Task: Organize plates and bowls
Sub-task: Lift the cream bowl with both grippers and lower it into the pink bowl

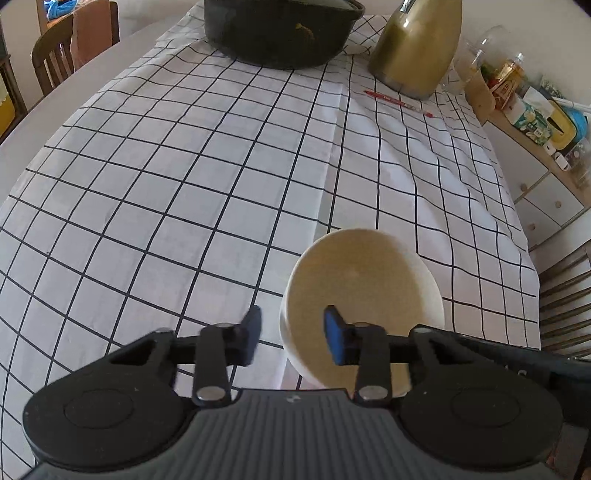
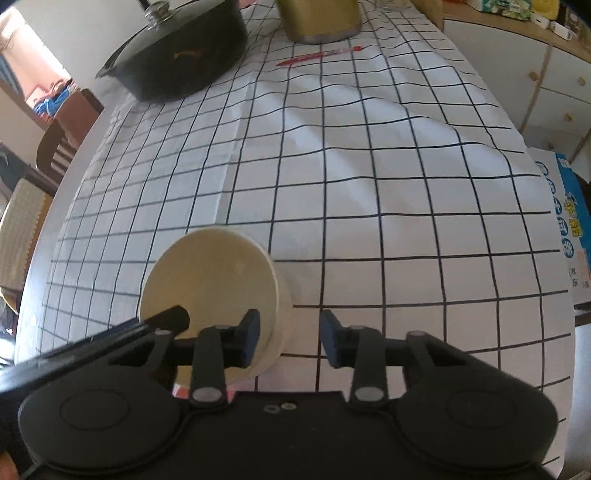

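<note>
A cream bowl (image 1: 358,273) stands upright on the checked tablecloth (image 1: 184,184), close in front of both grippers. My left gripper (image 1: 291,338) straddles the bowl's left wall, one blue pad outside and the other inside. A small gap shows between the pads and the wall, so it is open. In the right wrist view my right gripper (image 2: 290,338) straddles the right wall of the bowl (image 2: 214,273) in the same way, with its pads off the wall. A black finger of the left gripper (image 2: 166,317) reaches the bowl's left rim there.
A black lidded pot (image 1: 280,33) and an olive-gold vessel (image 1: 417,48) stand at the far end, with a red pen (image 1: 399,103) beside them. Wooden chairs (image 1: 55,55) line the left side. A cabinet (image 2: 546,85) and a blue box (image 2: 569,221) are on the right.
</note>
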### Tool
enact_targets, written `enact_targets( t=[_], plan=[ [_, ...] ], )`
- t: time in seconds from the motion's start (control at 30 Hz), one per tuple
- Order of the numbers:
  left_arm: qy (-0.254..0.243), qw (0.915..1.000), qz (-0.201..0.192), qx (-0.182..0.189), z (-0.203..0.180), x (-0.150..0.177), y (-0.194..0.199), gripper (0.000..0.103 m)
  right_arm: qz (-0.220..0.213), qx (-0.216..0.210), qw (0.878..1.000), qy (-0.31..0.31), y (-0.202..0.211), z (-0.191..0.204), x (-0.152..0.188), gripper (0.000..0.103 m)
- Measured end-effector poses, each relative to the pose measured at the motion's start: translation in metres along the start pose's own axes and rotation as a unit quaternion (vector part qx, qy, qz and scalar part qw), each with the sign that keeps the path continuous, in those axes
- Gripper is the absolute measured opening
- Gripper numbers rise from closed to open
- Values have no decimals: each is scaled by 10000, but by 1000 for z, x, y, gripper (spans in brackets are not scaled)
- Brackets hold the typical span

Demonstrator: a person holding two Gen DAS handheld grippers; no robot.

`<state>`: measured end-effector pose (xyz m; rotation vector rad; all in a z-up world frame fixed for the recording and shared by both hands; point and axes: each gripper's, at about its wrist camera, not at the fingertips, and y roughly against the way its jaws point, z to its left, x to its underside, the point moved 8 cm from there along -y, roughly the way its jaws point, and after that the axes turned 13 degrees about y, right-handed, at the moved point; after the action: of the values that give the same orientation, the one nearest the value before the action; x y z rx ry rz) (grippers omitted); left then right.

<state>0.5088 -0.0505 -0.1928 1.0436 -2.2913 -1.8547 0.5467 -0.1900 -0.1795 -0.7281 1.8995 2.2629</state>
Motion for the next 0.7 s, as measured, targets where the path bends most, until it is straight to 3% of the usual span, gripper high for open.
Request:
enact_targets(
  t=[0.13, 0.23, 0.7],
  plan=[
    [-68, 10000, -38, -36, -1, -1, 0, 17, -33, -26, 9999, 97, 2, 4, 0, 15],
    [-138, 9999, -82, -49, -3, -1, 1, 13, -81, 23, 9997, 237, 4, 8, -1, 8],
    [-292, 9993, -217, -114, -8, 0, 24, 11, -374, 217, 9982, 418, 28, 17, -4, 7]
  ],
)
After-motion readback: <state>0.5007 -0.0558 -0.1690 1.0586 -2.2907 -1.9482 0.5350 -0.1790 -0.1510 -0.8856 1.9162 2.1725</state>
